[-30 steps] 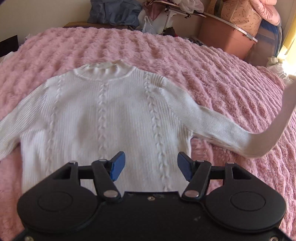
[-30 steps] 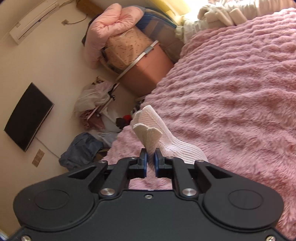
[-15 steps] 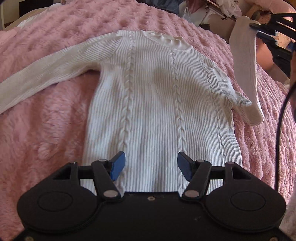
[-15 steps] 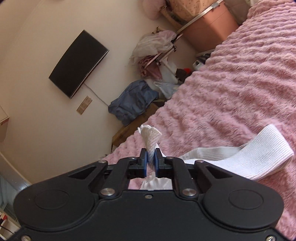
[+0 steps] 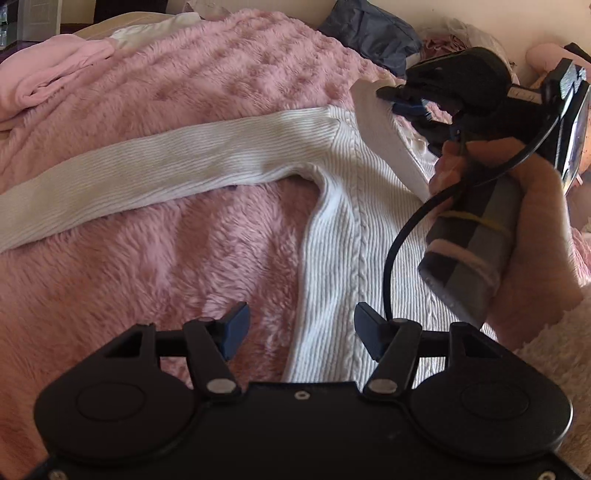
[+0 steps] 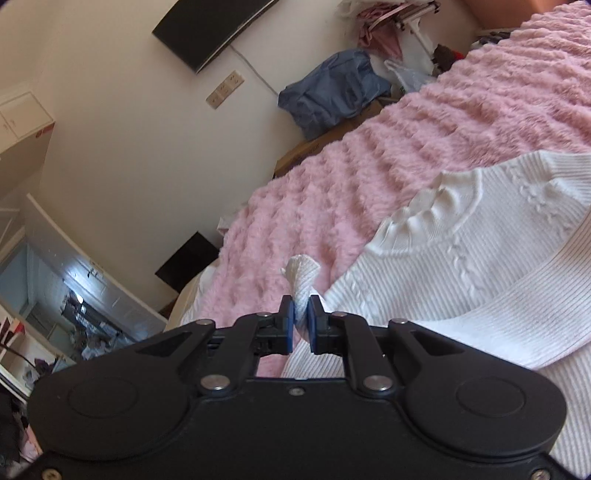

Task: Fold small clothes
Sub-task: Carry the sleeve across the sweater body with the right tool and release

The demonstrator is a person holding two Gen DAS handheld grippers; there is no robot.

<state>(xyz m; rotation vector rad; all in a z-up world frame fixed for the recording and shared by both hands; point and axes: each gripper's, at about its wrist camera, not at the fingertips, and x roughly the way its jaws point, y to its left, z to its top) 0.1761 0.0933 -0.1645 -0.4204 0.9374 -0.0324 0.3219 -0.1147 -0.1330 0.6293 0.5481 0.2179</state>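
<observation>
The white ribbed sweater (image 5: 343, 236) is lying flat on the fluffy pink blanket (image 5: 155, 258) that is covering the bed, one long sleeve (image 5: 155, 173) stretching out across the pink pile toward the left edge of the left wrist view. Cable-knit lines are running down the body, and the round ribbed collar (image 6: 436, 218) is showing clearly in the right wrist view.

The right gripper (image 6: 300, 323) is clamping tight on the cuff of the other sleeve (image 6: 301, 284); the bunched knit is poking out past its blue pads (image 6: 289, 325), and the sleeve is trailing back across the sweater's chest. In the left wrist view the person's hand (image 5: 528, 221) is wrapping around that gripper's grey handle, a black cable looping down from it, with the sleeve hanging as a white band just beside the shoulder.

The left gripper (image 5: 301, 328) is hovering over the sweater's side edge near the hem, jaws spread wide, nothing between them, one blue pad over the blanket and the other over the knit.

Around the bed: a dark curved screen (image 6: 210, 29) is hanging on the wall, a strip of wall sockets (image 6: 225, 90) below it, a blue garment heap (image 6: 332, 92) on a cardboard box, a pink folded cloth (image 5: 55, 77) at the blanket's far corner. As for writing, nothing legible is showing anywhere; a red mark on a white box at the left edge is too small to read.
</observation>
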